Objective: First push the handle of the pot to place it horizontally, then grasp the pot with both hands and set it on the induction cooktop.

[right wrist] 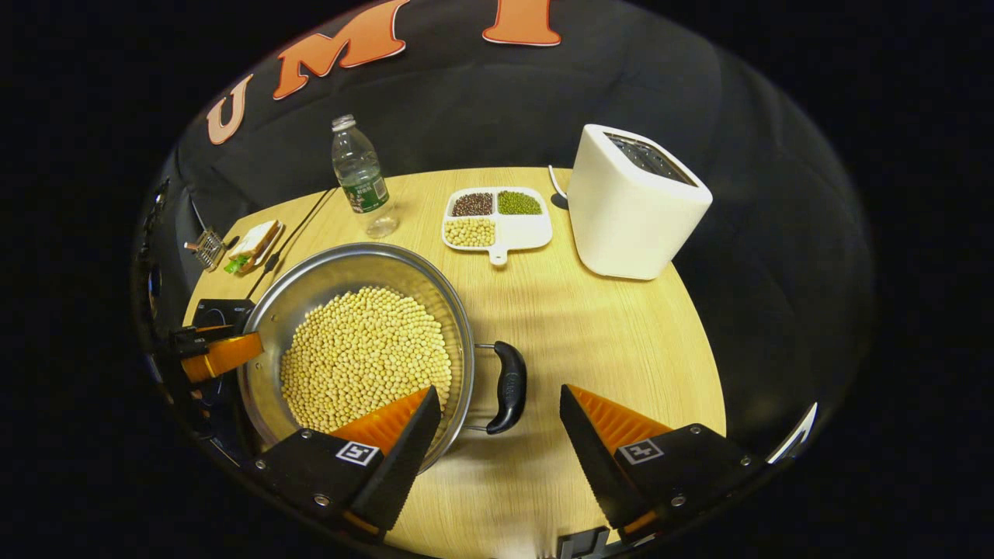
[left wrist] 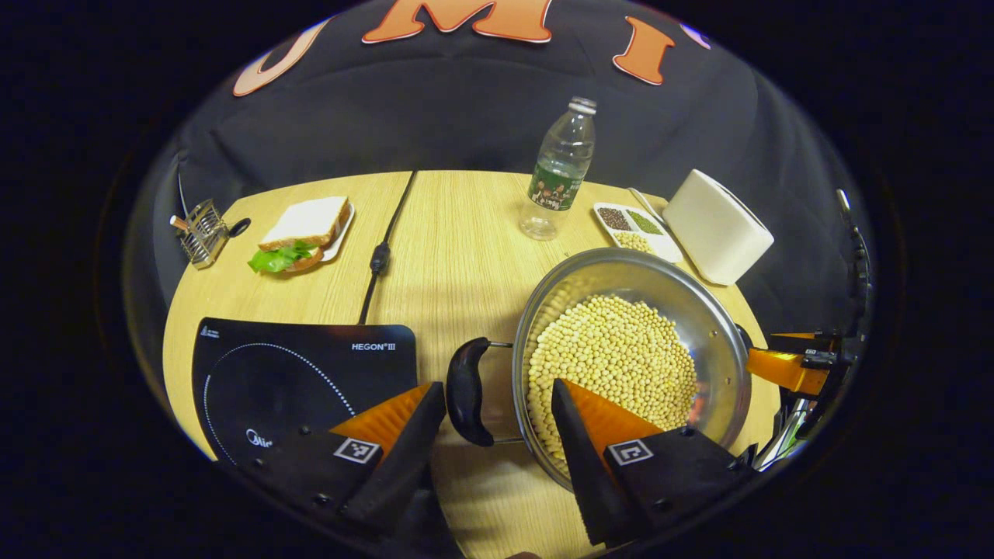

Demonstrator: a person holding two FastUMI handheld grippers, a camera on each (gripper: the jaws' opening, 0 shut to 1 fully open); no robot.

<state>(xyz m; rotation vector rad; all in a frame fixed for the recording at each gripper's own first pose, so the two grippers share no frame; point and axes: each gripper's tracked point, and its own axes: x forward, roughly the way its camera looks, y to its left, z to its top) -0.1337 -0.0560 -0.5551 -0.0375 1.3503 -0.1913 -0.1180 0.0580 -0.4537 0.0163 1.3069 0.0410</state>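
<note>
Jaws wide on both grippers, left gripper [left wrist: 497, 407] astride one pot handle [left wrist: 468, 390].

Left gripper [left wrist: 497, 423] held low, jaws spread wide. Right gripper [right wrist: 497, 423] likewise low and level, jaws parted, gripping nothing.

Induction cooktop [left wrist: 303, 380] carries "HEGON III" printed at its upper right corner. A small logo near its lower edge is illegible.
</note>
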